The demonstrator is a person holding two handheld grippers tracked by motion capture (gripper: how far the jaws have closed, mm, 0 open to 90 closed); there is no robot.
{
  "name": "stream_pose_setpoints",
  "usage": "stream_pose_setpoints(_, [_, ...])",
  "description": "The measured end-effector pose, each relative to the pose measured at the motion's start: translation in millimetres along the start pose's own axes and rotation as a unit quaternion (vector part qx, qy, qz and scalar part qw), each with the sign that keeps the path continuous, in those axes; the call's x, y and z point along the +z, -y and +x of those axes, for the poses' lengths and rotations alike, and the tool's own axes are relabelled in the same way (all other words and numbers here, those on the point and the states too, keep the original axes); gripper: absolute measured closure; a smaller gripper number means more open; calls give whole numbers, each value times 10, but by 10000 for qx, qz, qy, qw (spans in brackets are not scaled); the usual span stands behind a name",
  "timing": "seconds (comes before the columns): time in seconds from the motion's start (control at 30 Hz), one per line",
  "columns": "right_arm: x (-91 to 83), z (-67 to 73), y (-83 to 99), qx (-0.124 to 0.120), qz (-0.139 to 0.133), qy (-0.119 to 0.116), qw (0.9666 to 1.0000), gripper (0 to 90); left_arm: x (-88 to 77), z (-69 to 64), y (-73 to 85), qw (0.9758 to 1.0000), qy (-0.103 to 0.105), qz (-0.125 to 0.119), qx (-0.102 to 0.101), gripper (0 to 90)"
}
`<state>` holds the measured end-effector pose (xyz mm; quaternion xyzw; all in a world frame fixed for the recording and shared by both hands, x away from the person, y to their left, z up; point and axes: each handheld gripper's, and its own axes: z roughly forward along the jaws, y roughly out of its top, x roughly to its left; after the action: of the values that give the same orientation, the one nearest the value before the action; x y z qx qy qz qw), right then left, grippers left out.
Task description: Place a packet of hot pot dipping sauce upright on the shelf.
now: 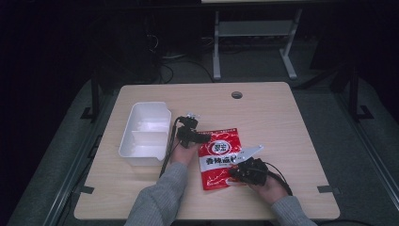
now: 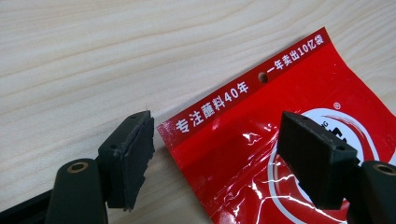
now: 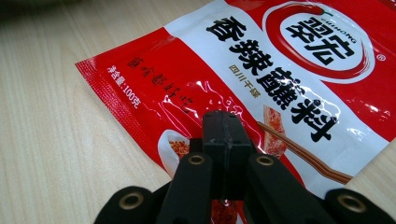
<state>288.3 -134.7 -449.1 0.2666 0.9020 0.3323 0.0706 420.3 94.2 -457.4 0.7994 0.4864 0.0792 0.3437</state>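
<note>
one red sachet [image 1: 219,159], flat, long axis near-to-far

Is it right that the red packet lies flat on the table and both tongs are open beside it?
Not quite. The red packet lies on the table, but just the left tongs are open; the right tongs are shut, as the right gripper view shows.

The sachet [image 1: 220,159] is glossy red with a white band of black characters, a red-ringed white roundel and a darker top strip lettered in white. The tray [image 1: 144,133] is plain white. The table [image 1: 277,117] is pale wood-grain. Both grippers' jaws are matt black.
</note>
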Motion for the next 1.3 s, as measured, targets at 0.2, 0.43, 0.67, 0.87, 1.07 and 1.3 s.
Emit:
stream_pose_setpoints(0.2, [0,-1,2,-10,-5,-5,10000,900,37,-10,12,9999,131,97,17,333])
stream_pose_setpoints(0.43, [3,-6,3,-25,-23,-24,10000,900,-18,-50,9,9995,196,-18,237,548])
stream_pose_setpoints(0.67, [4,-8,3,-20,-27,-35,10000,900,-13,-85,53,9985,67,107,537,688])
stream_pose_setpoints(0.87, [5,-10,5,8,-39,-54,10000,900,-10,-82,52,9975,-140,115,677,826])
stream_pose_setpoints(1.07, [5,-12,9,22,-60,-64,10000,899,-84,-117,59,9964,-273,-48,806,898])
stream_pose_setpoints(1.3, [4,-35,14,110,-70,-142,9998,898,-272,-227,60,9937,-244,-269,1063,900])
